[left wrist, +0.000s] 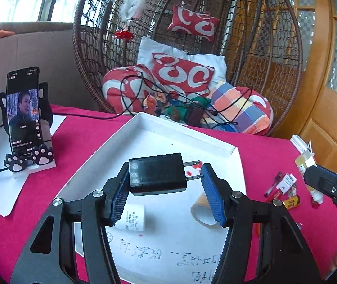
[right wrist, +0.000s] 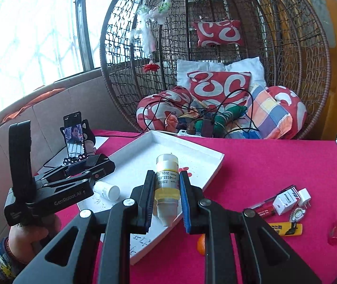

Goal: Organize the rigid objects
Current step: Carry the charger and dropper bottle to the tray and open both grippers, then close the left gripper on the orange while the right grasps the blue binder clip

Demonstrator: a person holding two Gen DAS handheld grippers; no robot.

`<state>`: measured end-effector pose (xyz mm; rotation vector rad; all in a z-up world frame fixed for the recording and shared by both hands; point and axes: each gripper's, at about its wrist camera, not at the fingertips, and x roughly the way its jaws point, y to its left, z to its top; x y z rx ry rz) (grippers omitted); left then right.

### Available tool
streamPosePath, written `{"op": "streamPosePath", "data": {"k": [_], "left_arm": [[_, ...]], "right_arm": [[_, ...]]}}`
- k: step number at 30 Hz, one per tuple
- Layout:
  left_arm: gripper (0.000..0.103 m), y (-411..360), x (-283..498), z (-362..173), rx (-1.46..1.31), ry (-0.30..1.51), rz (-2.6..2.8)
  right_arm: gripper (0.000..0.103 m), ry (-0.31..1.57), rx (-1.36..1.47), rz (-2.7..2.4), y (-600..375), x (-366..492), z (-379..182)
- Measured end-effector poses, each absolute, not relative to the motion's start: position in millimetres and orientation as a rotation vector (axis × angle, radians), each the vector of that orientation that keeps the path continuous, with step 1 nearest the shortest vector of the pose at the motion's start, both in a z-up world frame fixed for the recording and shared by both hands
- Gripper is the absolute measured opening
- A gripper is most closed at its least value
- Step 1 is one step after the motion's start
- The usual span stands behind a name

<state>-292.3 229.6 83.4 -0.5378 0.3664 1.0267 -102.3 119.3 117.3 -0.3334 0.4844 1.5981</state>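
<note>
My left gripper is shut on a black plug charger, held sideways above the white tray, prongs against the right pad. A white pill bottle and a tape roll lie in the tray below it. My right gripper is shut on a small bottle of yellow liquid, held over the tray's near edge. The left gripper also shows in the right wrist view, and the white pill bottle lies beside it.
On the pink cloth right of the tray lie a white charger and box, a red lighter, a yellow lighter and a small red item. A phone on a paw stand stands at the left. A wicker chair with cushions is behind the table.
</note>
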Motion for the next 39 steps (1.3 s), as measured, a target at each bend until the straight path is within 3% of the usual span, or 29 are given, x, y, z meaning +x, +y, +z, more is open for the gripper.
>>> {"op": "streamPosePath", "data": {"k": [10,18,20,22,24,25,27,28,29,31,39], "left_arm": [[0.059,259.3,-327.0,51.9,-0.636,0.299,1.069],[0.059,260.4,-332.3,45.5,-0.642,0.281,1.085],[0.062,260.3,-332.8,45.2,-0.653,0.274,1.081],[0.083,258.2,-332.7,46.3,-0.65,0.267,1.085],[0.088,255.2,-332.4,47.6,-0.635,0.259,1.101],[0.092,253.9,-331.9,48.2,-0.624,0.259,1.117],[0.103,252.2,-332.2,48.2,-0.606,0.258,1.153],[0.103,251.2,-333.6,48.6,-0.601,0.249,1.16],[0.103,250.3,-335.2,49.3,-0.599,0.236,1.158],[0.103,249.2,-338.1,50.5,-0.593,0.216,1.156],[0.103,248.5,-339.8,50.2,-0.576,0.21,1.165]], "right_arm": [[0.019,0.575,-0.452,1.656,167.9,-149.8,77.6],[0.02,0.474,-0.525,1.606,174.9,-177.1,50.8],[0.02,0.482,-0.52,1.585,174.9,-174.5,48.1],[0.02,0.499,-0.509,1.575,176.4,-171.4,48.0],[0.022,0.508,-0.491,1.577,174.2,-168.5,49.2],[0.029,0.506,-0.484,1.576,172.4,-168.0,50.0],[0.059,0.491,-0.465,1.566,166.3,-166.4,52.1],[0.088,0.48,-0.447,1.558,162.7,-165.2,53.7],[0.098,0.464,-0.423,1.557,158.1,-163.4,55.7],[0.103,0.447,-0.404,1.567,153.2,-163.7,58.4],[0.103,0.406,-0.324,1.568,132.6,-155.1,70.8]]}}
